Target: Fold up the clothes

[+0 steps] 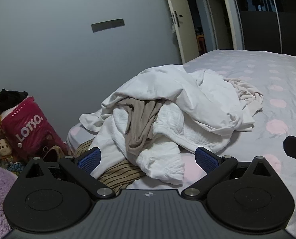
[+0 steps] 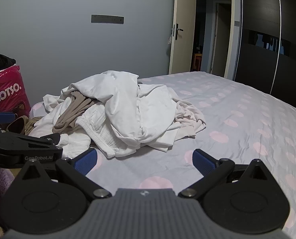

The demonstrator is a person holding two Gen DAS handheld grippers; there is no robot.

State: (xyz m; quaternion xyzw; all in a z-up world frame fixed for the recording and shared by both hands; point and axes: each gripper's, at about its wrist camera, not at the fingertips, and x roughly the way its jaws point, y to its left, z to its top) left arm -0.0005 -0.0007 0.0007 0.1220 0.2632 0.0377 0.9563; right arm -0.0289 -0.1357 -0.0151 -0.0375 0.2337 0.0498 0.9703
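At far left we see a red LOTSO bag (image 1: pixel 26 123) against the grey wall (image 1: pixel 68 49), with soft toys (image 1: pixel 2 147) beside it. Our left gripper (image 1: pixel 147 159) stands with its jaws spread wide and nothing between the pads, poised just over the near edge of the clothes pile (image 1: pixel 168 107). That pile, white garments with a beige piece (image 1: pixel 140 117) draped across and a striped one (image 1: pixel 118 175) underneath, lies on the bed (image 1: pixel 267 91) near its left side. Our right gripper (image 2: pixel 145 159) is likewise fully open and empty, above bare dotted sheet just right of the pile. Beyond, a door (image 2: pixel 182 29) stands open beside a dark wardrobe (image 2: pixel 267 39).
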